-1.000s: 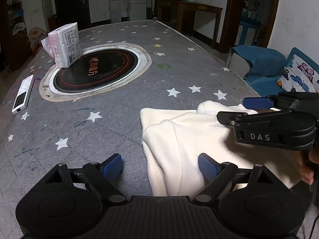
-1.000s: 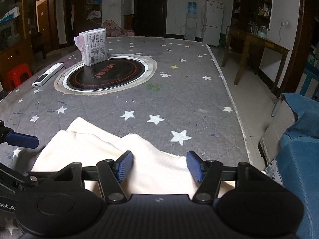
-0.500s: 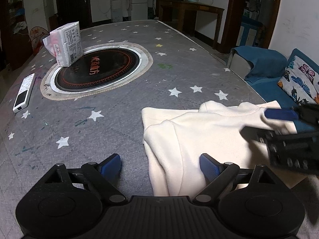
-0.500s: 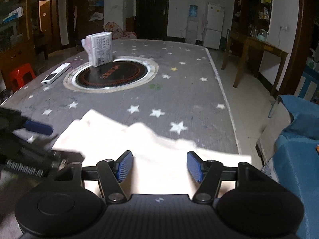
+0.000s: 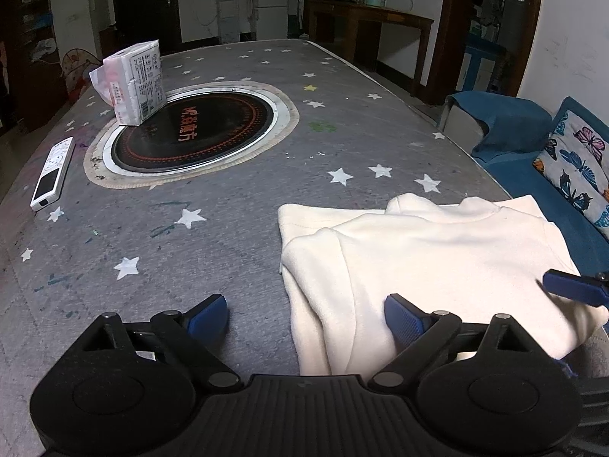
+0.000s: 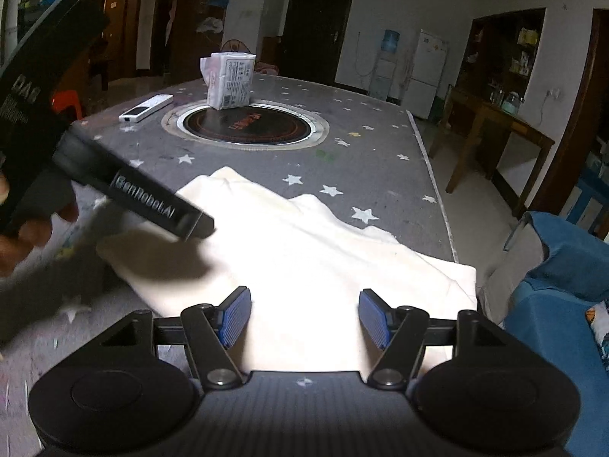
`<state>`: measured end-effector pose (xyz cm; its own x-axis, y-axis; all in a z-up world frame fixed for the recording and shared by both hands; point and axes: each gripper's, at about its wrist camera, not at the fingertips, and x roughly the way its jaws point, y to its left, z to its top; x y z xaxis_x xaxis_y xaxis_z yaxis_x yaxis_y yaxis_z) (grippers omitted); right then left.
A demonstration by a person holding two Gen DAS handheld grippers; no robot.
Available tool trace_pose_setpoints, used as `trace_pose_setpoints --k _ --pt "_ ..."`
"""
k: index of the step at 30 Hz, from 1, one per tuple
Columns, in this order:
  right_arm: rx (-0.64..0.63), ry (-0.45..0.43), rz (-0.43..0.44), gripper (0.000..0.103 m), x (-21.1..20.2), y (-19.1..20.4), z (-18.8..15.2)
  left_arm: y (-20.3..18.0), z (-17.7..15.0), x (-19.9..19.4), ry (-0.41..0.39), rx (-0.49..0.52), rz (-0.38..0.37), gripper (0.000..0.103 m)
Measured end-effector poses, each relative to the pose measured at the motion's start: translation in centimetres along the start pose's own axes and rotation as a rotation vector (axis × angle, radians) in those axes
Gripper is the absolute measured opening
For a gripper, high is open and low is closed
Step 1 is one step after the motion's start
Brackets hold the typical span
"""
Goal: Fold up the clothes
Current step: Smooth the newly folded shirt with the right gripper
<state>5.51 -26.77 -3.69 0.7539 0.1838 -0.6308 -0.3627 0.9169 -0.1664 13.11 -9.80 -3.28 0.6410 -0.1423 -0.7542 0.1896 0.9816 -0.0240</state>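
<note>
From the left wrist, the left gripper (image 5: 304, 312) hangs over the near edge of a grey starred table (image 5: 236, 198), its jaws wide and opening, with the left edge of a cream garment (image 5: 418, 259) lying between them; the pads do not press on it. The garment lies folded at the table's near right corner, beside a blue sofa (image 5: 533, 160). A blue fingertip of the right gripper (image 5: 571, 289) shows at the right edge, over the cloth. Farther off sit a round black hob (image 5: 194, 133), a tissue pack (image 5: 133, 82) on its rim and a remote (image 5: 51, 173). From the right wrist, the right gripper (image 6: 304, 316) stands partly open above the garment (image 6: 304, 251), gripping nothing. The left gripper's (image 6: 125, 194) body is at the left, held by a hand (image 6: 26, 236).
</note>
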Motion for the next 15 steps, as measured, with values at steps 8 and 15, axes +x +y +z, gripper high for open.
trace_pose_setpoints --k 8,15 --pt "0.035 -0.016 0.017 0.065 -0.7 -0.1 0.3 0.8 -0.3 -0.8 -0.009 -0.018 0.011 0.092" --pt "0.033 -0.008 0.023 0.065 -0.9 0.5 -0.2 2.1 -1.2 -1.6 -0.009 -0.033 0.009 0.092"
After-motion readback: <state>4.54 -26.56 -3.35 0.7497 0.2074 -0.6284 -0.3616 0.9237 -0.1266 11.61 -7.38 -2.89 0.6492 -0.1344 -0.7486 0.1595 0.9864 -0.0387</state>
